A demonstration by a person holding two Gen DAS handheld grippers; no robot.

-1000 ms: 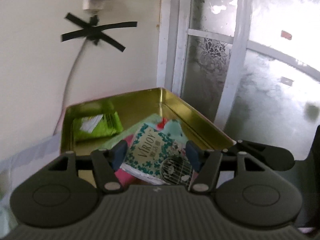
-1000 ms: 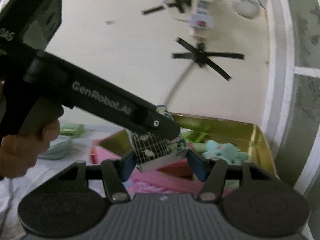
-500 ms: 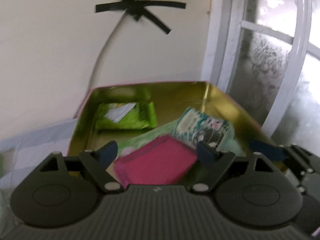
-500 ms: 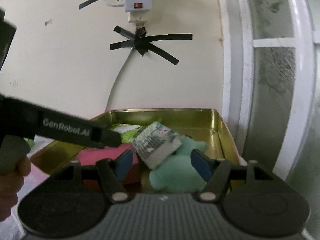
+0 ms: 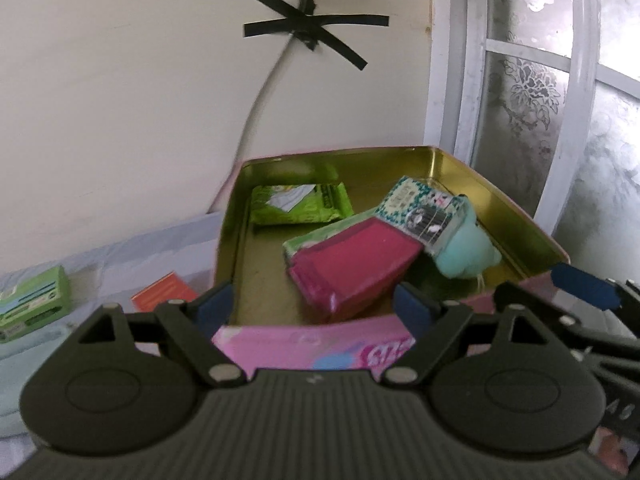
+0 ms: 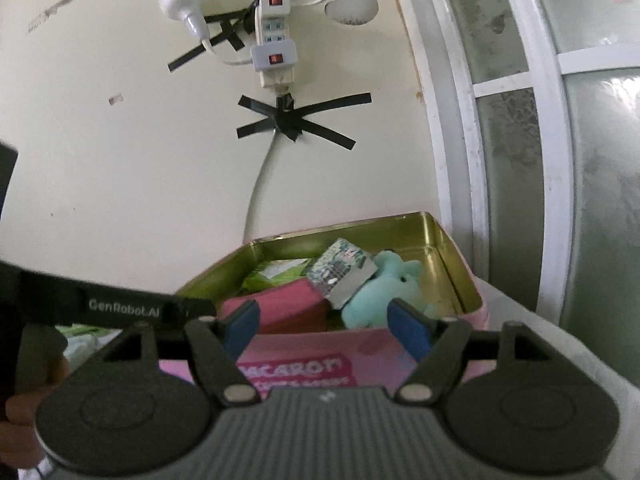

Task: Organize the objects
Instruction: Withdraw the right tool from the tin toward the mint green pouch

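Observation:
A pink tin with a gold inside (image 5: 516, 216) (image 6: 460, 268) stands against the wall. In it lie a green wipes packet (image 5: 300, 204), a magenta box (image 5: 352, 268) (image 6: 272, 304), a patterned teal-and-white tissue pack (image 5: 420, 216) (image 6: 340, 268) leaning on the box, and a mint plush toy (image 5: 464, 252) (image 6: 380, 288). My left gripper (image 5: 312, 308) is open and empty, just in front of the tin's near wall. My right gripper (image 6: 324, 326) is open and empty, also in front of the tin, to the right of the left one.
Left of the tin on the pale cloth lie a green box (image 5: 32, 308) and an orange box (image 5: 164, 292). A taped cable (image 5: 260, 104) and power strip (image 6: 274, 44) hang on the wall behind. A frosted window frame (image 5: 580, 120) stands to the right.
The tissue pack, held in my left gripper a second ago, now lies in the tin. Both grippers have drawn back from the tin, open.

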